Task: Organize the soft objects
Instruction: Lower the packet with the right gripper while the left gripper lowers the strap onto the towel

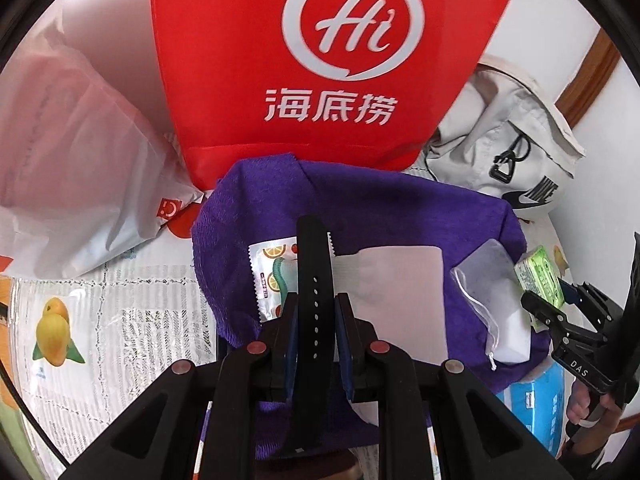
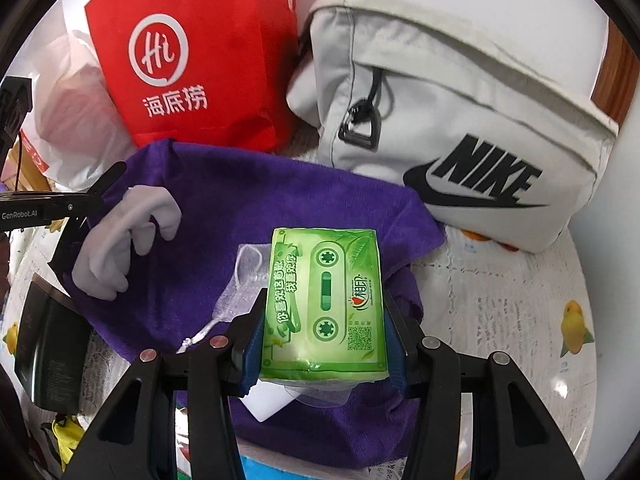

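My left gripper (image 1: 316,300) is shut on a black strap with a row of holes (image 1: 314,256), held over a purple towel (image 1: 400,208). On the towel lie a fruit-print packet (image 1: 268,276), a white cloth (image 1: 400,280) and a mesh pouch (image 1: 484,280). My right gripper (image 2: 324,320) is shut on a green tissue pack with a cassette print (image 2: 326,304), just above the purple towel (image 2: 240,200). A white glove-like cloth (image 2: 124,240) and the mesh pouch (image 2: 244,280) lie to its left. The right gripper (image 1: 556,296) with the green pack (image 1: 540,276) also shows at the left wrist view's right edge.
A red bag (image 1: 320,60) stands behind the towel, with a white plastic bag (image 1: 72,180) to its left and a grey Nike bag (image 2: 460,120) to its right. A blue tissue pack (image 1: 536,404) lies under the towel's near right edge. The fruit-print tablecloth (image 1: 120,320) covers the table.
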A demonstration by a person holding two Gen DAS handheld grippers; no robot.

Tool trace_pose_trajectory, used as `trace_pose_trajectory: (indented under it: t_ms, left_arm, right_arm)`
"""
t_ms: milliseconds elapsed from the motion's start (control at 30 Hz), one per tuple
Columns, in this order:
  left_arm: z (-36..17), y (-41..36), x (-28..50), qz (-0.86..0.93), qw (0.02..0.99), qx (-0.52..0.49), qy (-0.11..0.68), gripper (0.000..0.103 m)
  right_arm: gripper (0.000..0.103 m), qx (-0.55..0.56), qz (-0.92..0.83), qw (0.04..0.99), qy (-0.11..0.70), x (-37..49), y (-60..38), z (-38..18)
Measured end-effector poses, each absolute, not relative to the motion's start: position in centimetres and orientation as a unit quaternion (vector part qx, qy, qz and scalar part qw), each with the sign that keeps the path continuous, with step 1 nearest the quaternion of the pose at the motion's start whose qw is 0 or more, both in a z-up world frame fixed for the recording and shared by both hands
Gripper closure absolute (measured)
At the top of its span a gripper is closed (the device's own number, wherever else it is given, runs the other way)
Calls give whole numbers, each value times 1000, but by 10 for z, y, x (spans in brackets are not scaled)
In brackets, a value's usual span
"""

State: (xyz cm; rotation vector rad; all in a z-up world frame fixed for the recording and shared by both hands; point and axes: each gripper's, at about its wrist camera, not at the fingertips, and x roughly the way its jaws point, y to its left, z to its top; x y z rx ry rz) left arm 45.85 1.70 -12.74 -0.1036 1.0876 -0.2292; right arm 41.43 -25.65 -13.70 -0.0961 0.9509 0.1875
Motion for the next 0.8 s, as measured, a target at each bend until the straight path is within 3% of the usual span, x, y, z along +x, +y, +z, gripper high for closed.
trace_pose_trajectory:
  t_ms: [567,700,800]
  left_arm:
    - [-144,23,465,-98,841,-58,529,84]
    - [-137,27,461,-82,847,-47,523,57]
    - [-127,30,455,-80,853,-48,514,55]
  right_arm:
    - [47,-56,92,874,475,420,-253,-149]
    - [37,-55,91,877,469,418,-255,-144]
    - [36,-57,90,880,462,414,-254,-137]
